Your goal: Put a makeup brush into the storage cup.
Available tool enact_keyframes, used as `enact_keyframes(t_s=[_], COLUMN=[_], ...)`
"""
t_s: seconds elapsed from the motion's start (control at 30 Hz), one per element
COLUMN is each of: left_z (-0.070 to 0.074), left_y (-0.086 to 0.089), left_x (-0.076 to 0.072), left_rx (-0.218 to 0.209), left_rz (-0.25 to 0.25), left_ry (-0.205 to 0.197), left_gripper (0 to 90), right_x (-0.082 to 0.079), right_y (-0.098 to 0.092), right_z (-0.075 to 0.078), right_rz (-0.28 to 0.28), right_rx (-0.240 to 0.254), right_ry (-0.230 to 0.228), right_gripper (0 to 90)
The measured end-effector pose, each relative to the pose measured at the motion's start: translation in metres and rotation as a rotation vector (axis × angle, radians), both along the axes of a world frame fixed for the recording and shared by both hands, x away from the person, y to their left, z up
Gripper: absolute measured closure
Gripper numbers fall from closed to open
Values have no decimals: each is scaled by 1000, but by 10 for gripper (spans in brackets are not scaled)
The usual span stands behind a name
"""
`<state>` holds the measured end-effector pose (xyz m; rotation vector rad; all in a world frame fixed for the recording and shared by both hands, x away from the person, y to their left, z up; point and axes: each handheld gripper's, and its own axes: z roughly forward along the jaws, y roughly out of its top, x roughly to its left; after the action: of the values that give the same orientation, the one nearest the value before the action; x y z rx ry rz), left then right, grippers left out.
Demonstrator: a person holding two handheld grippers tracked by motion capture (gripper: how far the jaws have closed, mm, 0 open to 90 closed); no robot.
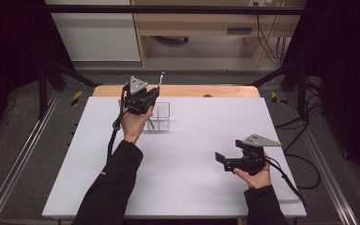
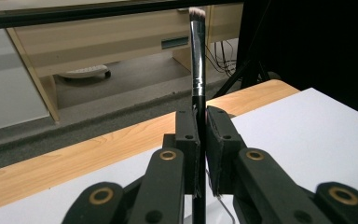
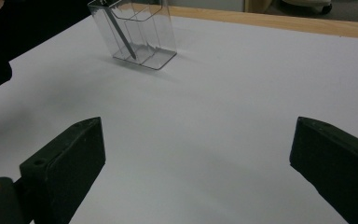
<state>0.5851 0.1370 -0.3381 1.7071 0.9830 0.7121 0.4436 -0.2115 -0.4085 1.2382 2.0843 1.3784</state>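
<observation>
White tabletop (image 1: 187, 154) with a wooden strip along the far edge; dark curtains at the sides, a pale wood desk on the floor behind.

Left gripper (image 2: 200, 121) is clamped on a makeup brush (image 2: 196, 60), held nearly upright, bristles up, handle running down between the jaws. In the high view it sits over the left end of the clear holder (image 1: 161, 116), toward the table's far left. Right gripper (image 3: 196, 154) hovers low near the right edge, jaws wide apart, nothing between them.

Holder: clear plastic, split into compartments. One slim dark stick (image 3: 121, 39) leans in the left compartment as the right gripper view shows it; the others look empty. Can't tell what the stick is.

Risks, my read:
- Holder is light and nothing steadies it. If the handle tip catches a divider or wall, it probably slides or tips.
- Grip sits low on a thin round handle, so the brush could pivot or slip if it's knocked.
- It could foul the stick already inside if it goes into the same slot.
</observation>
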Motion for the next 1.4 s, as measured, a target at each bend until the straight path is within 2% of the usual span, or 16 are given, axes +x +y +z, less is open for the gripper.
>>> enact_keyframes(t_s=[0.37,0.77,1.4], left_z=[-12,-23,-35], left_y=[-6,-9,-15], left_x=[15,25,31], left_rx=[8,27,66], left_rz=[13,44,54], left_ry=[18,17,14], left_gripper=[833,833,833], right_x=[0,0,0], right_y=[-1,-1,-1], right_z=[1,1,1], right_rz=[2,3,6], right_rx=[4,7,12], right_ry=[-1,-2,-1], right_gripper=[40,40,42])
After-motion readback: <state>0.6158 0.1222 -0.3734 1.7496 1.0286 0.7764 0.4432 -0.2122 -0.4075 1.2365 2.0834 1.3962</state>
